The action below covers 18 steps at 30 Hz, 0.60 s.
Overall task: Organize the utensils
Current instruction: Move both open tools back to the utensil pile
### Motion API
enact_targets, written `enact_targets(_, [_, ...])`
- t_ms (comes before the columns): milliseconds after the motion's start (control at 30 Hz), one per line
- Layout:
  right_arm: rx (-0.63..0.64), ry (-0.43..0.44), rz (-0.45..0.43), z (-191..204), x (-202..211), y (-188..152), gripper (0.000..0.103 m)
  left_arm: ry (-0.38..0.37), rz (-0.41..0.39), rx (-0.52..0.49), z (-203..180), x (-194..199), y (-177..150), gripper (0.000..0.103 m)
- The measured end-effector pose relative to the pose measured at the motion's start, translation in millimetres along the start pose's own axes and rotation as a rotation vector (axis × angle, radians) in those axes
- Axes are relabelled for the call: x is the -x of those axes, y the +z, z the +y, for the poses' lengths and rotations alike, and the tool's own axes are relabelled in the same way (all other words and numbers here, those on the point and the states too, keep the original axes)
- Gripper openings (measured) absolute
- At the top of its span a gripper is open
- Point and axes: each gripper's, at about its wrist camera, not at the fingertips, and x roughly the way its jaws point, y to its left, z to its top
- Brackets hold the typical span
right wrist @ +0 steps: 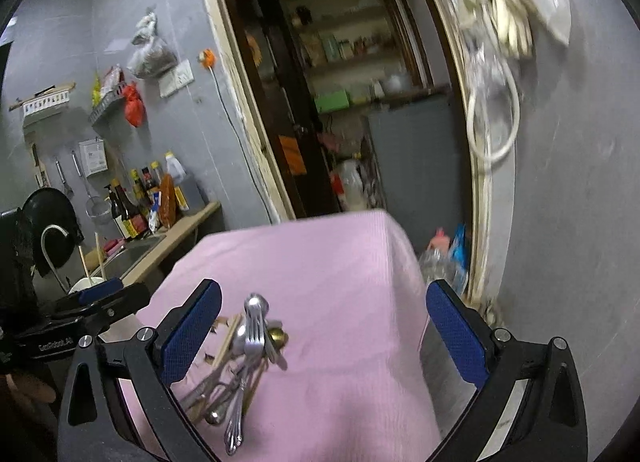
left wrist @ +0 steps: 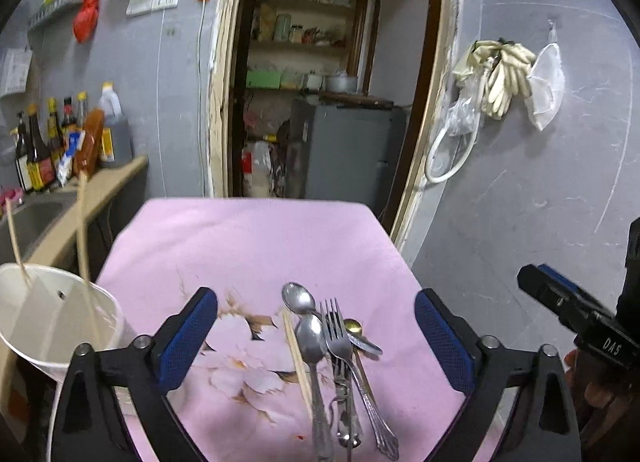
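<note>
Both of my tools are over the pink, flower-printed cloth-covered surface (left wrist: 248,246), and the heap of metal utensils (left wrist: 336,358) lies right ahead of me on it. My left tool (left wrist: 316,338) is spread wide with nothing between its blue pads; my right tool (right wrist: 324,336) is spread too, and empty. The white plastic holder cup (left wrist: 52,318) stands at the surface's left edge, two pale wooden chopsticks (left wrist: 82,229) already leaning in it.

Here's the worry: that heap is a tangle. The silver fork (left wrist: 334,332) lies across the steel spoons (left wrist: 310,338), a small brass-coloured spoon (left wrist: 353,326) is tucked in beside them, and one more wooden chopstick (left wrist: 297,358) runs along the left. If I pinch into the middle, I reckon I'll lift two pieces, or flick one off the cloth. The cloth itself may bunch and drag. The cup looks light, and a clumsy drop could tip it off the edge.
</note>
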Motion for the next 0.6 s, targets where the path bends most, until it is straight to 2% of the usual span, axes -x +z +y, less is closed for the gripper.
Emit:
enact_targets(100, [-0.010, 0.020, 0.036, -7.8, -18.1, -10.4, 0.091, 0.011, 0.042, 0.009, -1.1, -17.2, -4.7, 0.086])
enact_targets(267, [-0.011, 0.073, 0.093, -9.7, -52.7, -23.5, 0.067, 0.022, 0.145, 0.053, 8.2, -50.8, -17.5, 0.066])
enact_targets(300, [-0.007, 0.086, 0.106, -9.1, -61.1, -26.4, 0.065, 0.022, 0.165, 0.063, 9.7, -56.0, -19.8, 0.064])
enact_targets(367, [-0.002, 0.108, 0.137, -7.4, -77.4, -31.9, 0.060, 0.025, 0.242, 0.103, 18.5, -73.5, -27.5, 0.049])
enact_targets(500, [0.017, 0.136, 0.186, -0.2, -101.2, -38.5, 0.052, 0.048, 0.344, 0.159, 31.1, -96.6, -40.8, 0.036])
enact_targets(600, [0.031, 0.160, 0.218, 4.7, -115.6, -42.6, 0.048, 0.047, 0.388, 0.205, 38.9, -106.9, -47.3, 0.028])
